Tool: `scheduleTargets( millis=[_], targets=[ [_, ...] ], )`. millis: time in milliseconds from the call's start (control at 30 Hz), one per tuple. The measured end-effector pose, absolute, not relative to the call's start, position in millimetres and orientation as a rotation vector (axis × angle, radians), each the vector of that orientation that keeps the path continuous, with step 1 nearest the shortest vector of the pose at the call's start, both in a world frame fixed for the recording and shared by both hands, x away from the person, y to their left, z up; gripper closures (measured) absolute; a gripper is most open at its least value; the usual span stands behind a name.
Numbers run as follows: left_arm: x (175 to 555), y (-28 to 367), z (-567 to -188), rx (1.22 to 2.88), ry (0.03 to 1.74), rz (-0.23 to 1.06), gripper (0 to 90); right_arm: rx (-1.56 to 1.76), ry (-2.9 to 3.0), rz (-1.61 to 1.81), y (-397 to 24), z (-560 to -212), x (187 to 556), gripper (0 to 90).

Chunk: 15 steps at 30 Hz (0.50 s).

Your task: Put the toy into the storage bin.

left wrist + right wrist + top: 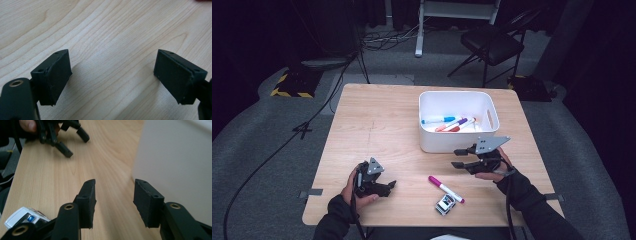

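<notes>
My left gripper point(389, 186) rests low on the wooden table point(377, 125) near its front left. Its jaws stand open over bare wood in the left gripper view point(112, 75). My right gripper point(455, 158) hovers just in front of the white bin point(428, 137), open and pointing left, with nothing between its pads point(115, 200). The bin's wall point(175, 165) is close on the right in that view. Several markers point(451, 123) lie inside the bin. A magenta-capped marker point(445, 189) and a small white toy car point(445, 204) lie on the table near the front edge; the car point(25, 217) sits left of the right jaws.
The other hand with its gripper point(65, 142) appears far off in the right gripper view. Behind the table a black folding chair point(494, 42) stands on the grey floor, and cables point(312, 125) trail on the left.
</notes>
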State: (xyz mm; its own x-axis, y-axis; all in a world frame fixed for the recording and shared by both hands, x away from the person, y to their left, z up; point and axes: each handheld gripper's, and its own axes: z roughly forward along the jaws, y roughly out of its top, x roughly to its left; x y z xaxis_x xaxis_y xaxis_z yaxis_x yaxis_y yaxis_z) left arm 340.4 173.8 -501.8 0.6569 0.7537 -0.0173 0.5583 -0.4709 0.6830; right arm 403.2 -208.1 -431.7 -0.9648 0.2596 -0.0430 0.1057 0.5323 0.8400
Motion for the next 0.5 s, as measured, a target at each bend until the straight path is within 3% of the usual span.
scheduleTargets(
  millis=[500],
  targets=[
    [340, 174, -501, 2.204, 1.013, 0.385, 14.7, 0.241, 2.799, 1.304, -160, -479, 388, 51.6]
  ],
)
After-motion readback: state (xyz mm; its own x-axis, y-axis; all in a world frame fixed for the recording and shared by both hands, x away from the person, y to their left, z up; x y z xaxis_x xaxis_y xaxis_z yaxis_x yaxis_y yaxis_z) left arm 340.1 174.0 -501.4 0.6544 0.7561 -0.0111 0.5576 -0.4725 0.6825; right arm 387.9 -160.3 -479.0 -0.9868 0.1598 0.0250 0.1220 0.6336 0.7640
